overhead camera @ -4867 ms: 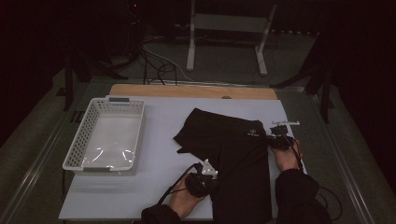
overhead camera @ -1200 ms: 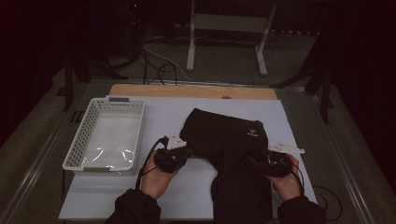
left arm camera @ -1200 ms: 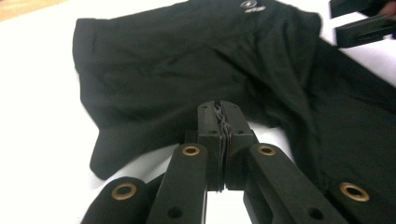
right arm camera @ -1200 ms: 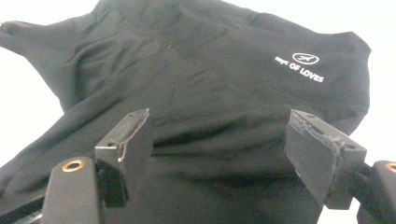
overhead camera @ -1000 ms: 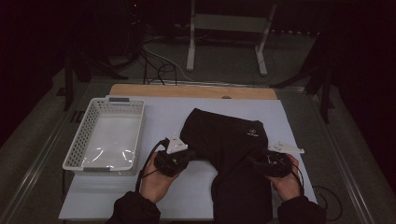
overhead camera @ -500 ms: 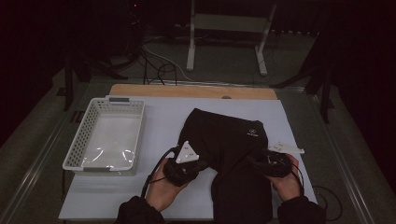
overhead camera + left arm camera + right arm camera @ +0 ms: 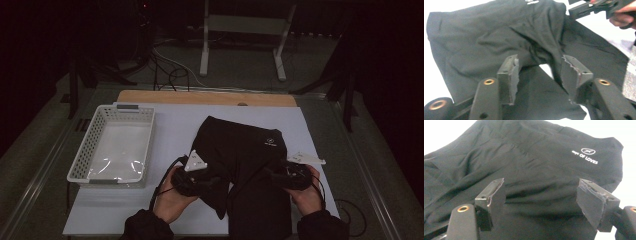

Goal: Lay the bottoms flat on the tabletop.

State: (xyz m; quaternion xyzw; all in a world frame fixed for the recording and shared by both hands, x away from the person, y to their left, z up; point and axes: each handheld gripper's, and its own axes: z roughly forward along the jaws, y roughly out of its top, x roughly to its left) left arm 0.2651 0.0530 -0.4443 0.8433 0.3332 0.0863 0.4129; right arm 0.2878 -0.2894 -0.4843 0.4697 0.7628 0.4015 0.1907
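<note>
A black garment (image 7: 240, 150) with a small white logo lies on the white table (image 7: 175, 125), its lower part folded over. My left gripper (image 7: 216, 186) is at the garment's near left edge, pointing right. In the left gripper view, the left gripper (image 7: 539, 72) has just been opening its jaws; a fold of the garment (image 7: 486, 37) hangs loose between them, unpressed. My right gripper (image 7: 271, 175) rests at the garment's right side, pointing left. In the right gripper view, the right gripper (image 7: 541, 195) stands wide open over the garment (image 7: 536, 157), gripping nothing.
A white mesh basket (image 7: 80, 160) holding a clear bag sits on the table's left. A wooden strip (image 7: 200, 97) runs along the far edge. Cables and a white stand (image 7: 240, 30) occupy the dark floor beyond. The right gripper (image 7: 594, 7) shows at the left gripper view's top right.
My left hand has slid slightly right and toward the near edge, bringing the garment's left edge inward. The right hand has kept still.
</note>
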